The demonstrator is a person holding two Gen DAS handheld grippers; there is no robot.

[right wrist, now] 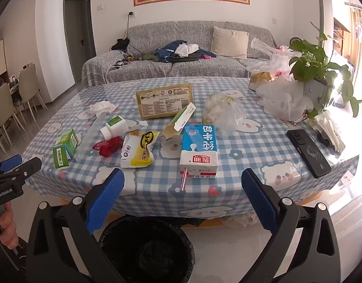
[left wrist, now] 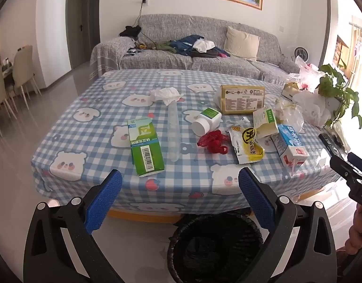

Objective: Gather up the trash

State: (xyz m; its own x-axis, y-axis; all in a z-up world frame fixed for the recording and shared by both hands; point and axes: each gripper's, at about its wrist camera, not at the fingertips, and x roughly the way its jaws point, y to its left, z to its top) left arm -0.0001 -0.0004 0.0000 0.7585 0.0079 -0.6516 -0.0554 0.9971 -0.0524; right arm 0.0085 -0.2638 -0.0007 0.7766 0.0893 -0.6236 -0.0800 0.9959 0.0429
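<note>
Trash lies across the checked tablecloth [left wrist: 91, 129]: a green box [left wrist: 145, 148], crumpled tissue [left wrist: 166, 94], white bottle [left wrist: 206, 122], red net [left wrist: 212, 141], yellow snack wrapper [left wrist: 246, 145] and blue milk carton [right wrist: 198, 151] with a straw. A black-lined bin [left wrist: 216, 247] stands on the floor below the table's near edge. My left gripper [left wrist: 181, 176] hangs open before the edge, above the bin and nearest the green box. My right gripper [right wrist: 183, 176] is open too, just short of the milk carton. Neither holds anything.
A black phone [right wrist: 309, 152], a potted plant [right wrist: 317, 66] and white plastic bags [right wrist: 284, 101] sit on the table's right side. A large yellow packet [right wrist: 165, 103] and a clear bag [right wrist: 224, 112] lie farther back. Behind the table is a grey sofa [left wrist: 192, 56], with chairs [left wrist: 23, 70] at left.
</note>
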